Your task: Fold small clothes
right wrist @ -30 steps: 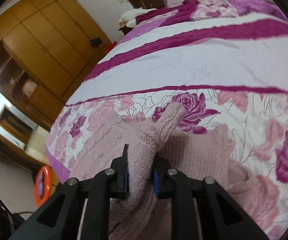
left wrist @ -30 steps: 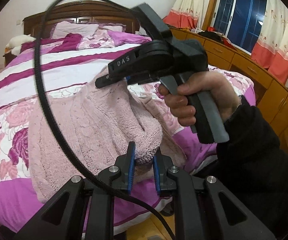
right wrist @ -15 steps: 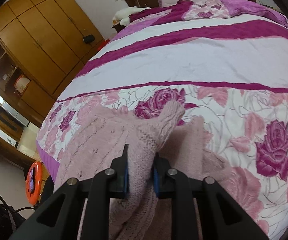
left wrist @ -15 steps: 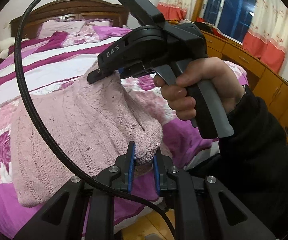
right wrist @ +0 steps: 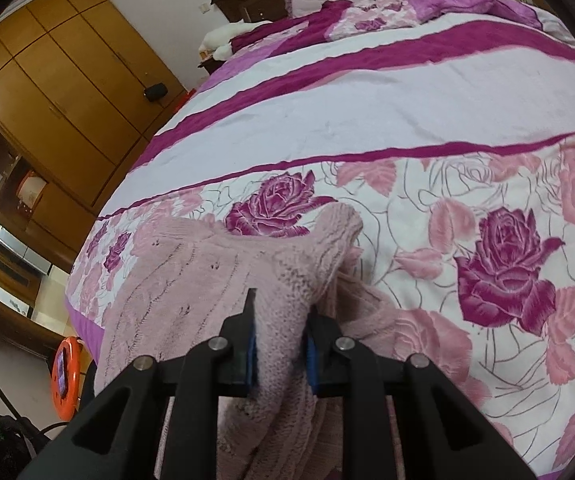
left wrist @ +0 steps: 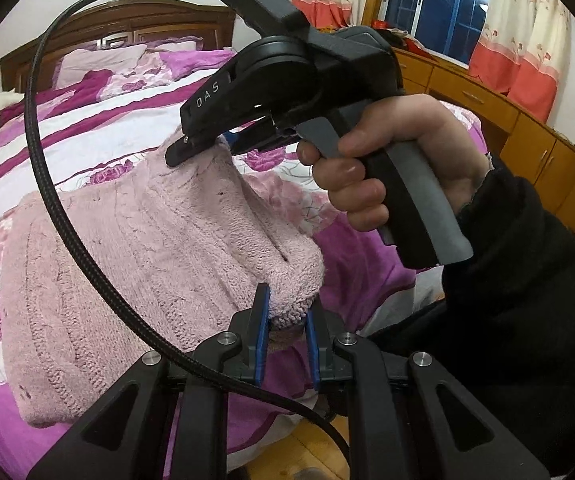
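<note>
So on the left we've got the pink knit sweater (left wrist: 135, 264) spread over the near edge of the floral bedspread (left wrist: 87, 136), partly hanging off it. Our left gripper (left wrist: 285, 320) is pinched tight on a fluffy bunched corner of it. Further right, our right gripper (right wrist: 281, 338) is clamped on another fold of the sweater, jaws only a little apart around the thick knit, held by the right hand (left wrist: 387, 168) in a black sleeve (left wrist: 527, 280).

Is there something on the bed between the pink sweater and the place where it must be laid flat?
Nothing visible. Both claws, left and right, grip the sweater, and the bed beyond it shows only its flowered cover.
</note>
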